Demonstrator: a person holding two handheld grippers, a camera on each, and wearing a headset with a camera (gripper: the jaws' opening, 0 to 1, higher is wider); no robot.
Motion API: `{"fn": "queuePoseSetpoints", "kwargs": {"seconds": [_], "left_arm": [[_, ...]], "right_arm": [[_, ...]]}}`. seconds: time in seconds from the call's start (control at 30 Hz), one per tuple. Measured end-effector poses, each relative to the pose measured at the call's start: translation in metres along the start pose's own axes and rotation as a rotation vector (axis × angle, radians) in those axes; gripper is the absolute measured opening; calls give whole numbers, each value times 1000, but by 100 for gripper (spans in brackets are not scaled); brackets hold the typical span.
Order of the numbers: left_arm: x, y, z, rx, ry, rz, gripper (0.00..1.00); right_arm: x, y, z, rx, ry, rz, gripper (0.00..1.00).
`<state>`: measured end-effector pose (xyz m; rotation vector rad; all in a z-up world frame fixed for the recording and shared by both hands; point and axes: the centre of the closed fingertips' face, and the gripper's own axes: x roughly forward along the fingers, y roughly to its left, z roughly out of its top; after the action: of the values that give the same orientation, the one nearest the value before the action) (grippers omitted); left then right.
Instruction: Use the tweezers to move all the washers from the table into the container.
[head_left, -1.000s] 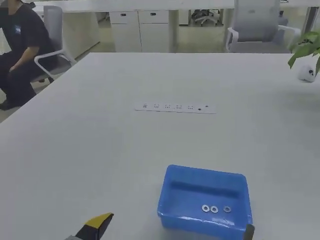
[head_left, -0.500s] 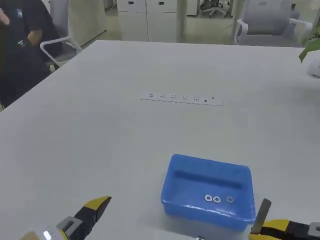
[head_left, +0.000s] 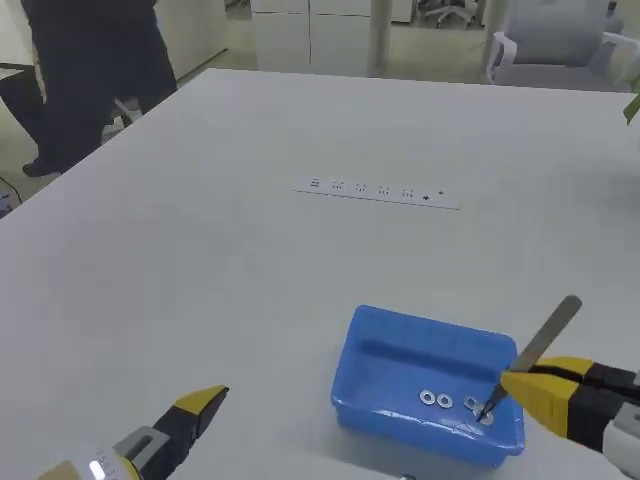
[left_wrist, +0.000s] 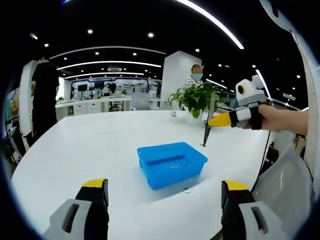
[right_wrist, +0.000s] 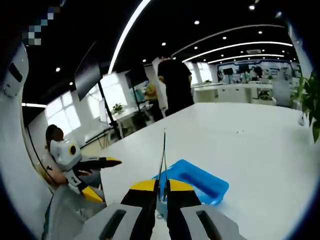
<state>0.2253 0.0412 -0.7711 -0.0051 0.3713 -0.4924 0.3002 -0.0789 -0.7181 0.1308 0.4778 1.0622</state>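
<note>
Steel washer (left_wrist: 187, 190) lies just nearside of blue plastic container (head_left: 430, 325); right gripper (head_left: 510, 381), clamping metal tweezers (head_left: 540, 340), nearer; left gripper (left_wrist: 164, 184) gapes.

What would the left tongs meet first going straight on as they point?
Probably the blue container, near wall first, ahead between the open left tongs. A loose washer lies on the table before it, likely too low to catch; depth is unclear.

Washers (head_left: 428, 399) were 4 in total: 3 in the 1 blue container (head_left: 430, 324), 1 washer (left_wrist: 187, 190) on the bench (head_left: 200, 250). Also 1 pr. of tweezers (head_left: 545, 335) & 2 pcs: left hand-held gripper (left_wrist: 164, 184), right hand-held gripper (right_wrist: 161, 186).
</note>
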Motion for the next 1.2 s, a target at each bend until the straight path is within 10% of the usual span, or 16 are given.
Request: {"fn": "queuePoseSetpoints", "kwargs": {"seconds": [0.3, 0.57, 1.2], "left_arm": [[1, -5, 0, 15, 2, -13, 96], [0, -2, -5, 30, 25, -1, 95], [-1, 0, -8, 47, 48, 3, 93]], "right_arm": [[27, -24, 12, 56, -20, -22, 3], [66, -26, -15, -78, 102, -7, 3], [97, -47, -63, -169, 109, -20, 4]]}}
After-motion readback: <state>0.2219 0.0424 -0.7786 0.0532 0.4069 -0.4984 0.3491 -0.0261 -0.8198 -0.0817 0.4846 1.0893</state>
